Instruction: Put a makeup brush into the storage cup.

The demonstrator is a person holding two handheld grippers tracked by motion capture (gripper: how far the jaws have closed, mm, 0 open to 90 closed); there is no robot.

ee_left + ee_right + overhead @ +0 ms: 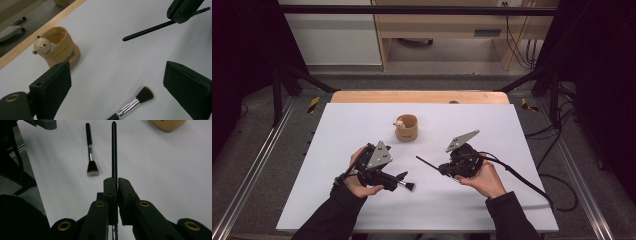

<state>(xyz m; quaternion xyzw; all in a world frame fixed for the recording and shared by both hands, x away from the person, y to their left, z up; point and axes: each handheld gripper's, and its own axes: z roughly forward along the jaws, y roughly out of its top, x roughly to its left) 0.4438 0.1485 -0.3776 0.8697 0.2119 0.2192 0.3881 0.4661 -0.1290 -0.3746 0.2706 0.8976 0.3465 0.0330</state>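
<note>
Two black fingers [51,92] of the left gripper [120,90] stand wide apart over the white counter [107,57]. Between them, low down, lies a makeup brush [132,103], its dark bristles fanned toward the upper right and touching neither finger. Just above the nearer finger stands a tan cup [61,48] with a small bear figure [42,45] on its rim. At the upper right, the right gripper [183,10] clamps a thin black handle [147,31] that slants down to the left.

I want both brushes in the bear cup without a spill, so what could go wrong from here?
The right gripper pinches the thin black brush handle far back, so the long free end may swing or slip. The bear cup looks light and could tip if poked. The short brush lies flat between the left gripper's open jaws, awkward to pick up.
</note>
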